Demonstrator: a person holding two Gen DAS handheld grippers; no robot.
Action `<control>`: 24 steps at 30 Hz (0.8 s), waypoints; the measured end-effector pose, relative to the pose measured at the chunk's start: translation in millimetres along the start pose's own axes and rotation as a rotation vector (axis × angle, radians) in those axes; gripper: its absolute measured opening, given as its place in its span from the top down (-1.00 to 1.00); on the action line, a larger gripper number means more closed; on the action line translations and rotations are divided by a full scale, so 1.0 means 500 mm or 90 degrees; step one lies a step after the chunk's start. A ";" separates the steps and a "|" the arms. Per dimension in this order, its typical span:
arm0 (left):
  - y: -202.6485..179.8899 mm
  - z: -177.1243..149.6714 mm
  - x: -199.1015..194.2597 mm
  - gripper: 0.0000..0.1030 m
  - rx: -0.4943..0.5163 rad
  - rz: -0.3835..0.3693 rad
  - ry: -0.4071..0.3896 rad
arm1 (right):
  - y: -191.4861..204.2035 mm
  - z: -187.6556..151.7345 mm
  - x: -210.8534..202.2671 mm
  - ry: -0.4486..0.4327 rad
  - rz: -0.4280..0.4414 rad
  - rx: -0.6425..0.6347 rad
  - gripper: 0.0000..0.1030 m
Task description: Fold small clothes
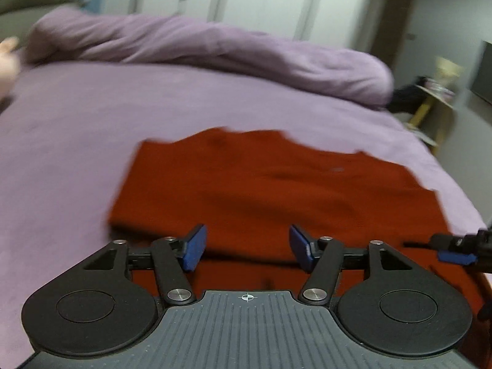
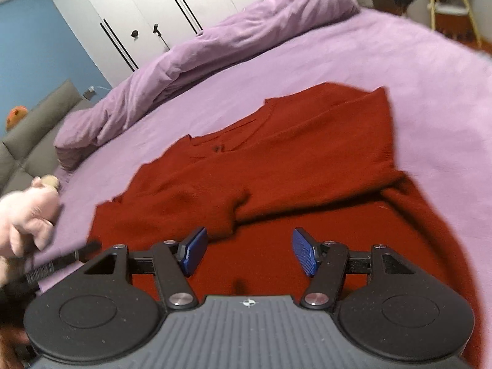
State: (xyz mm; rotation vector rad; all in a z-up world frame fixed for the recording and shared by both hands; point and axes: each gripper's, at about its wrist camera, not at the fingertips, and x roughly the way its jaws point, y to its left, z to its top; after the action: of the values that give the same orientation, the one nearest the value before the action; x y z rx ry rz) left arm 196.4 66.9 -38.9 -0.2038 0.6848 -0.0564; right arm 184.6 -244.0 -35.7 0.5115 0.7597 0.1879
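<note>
With both claws hanging over the near part of the red sweater (image 2: 276, 160), left gripper (image 1: 247, 247) has jaws apart, nothing between the blue ribbed pads; right gripper (image 2: 249, 250) same, gaping, empty. Sweater is a knit with a V-neck, lying flat on the bed sheet (image 2: 384, 61), one sleeve folded across the body. Sheet is lilac, soft, faintly creased. Bunched lilac duvet (image 2: 200, 61) along the far edge. Beyond it: white wardrobe doors (image 2: 147, 9) with dark slim handles, blue wall, grey padded headboard (image 2: 37, 123). Left view is motion-blurred.
</note>
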 end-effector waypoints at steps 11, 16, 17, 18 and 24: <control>0.095 0.002 -0.010 -0.48 -0.058 0.056 0.002 | 0.031 0.054 0.172 0.079 0.060 0.090 0.22; 0.076 -0.005 -0.012 -0.48 -0.041 0.045 0.002 | 0.072 0.075 0.170 0.065 0.048 0.008 0.91; 0.073 -0.003 -0.012 -0.48 -0.037 0.042 0.003 | 0.086 0.087 0.145 0.020 0.028 -0.036 0.92; 0.070 -0.001 -0.009 -0.48 -0.031 0.041 0.005 | 0.093 0.097 0.123 -0.024 0.014 -0.064 0.94; 0.060 0.005 0.022 -0.48 -0.025 0.049 0.021 | 0.057 0.128 0.076 -0.143 -0.164 -0.160 1.00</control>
State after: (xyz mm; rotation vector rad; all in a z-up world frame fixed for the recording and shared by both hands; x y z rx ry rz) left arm 206.0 95.5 -50.1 -0.2141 0.7267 0.0275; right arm 256.8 -230.3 -5.2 0.1895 0.5660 -0.0149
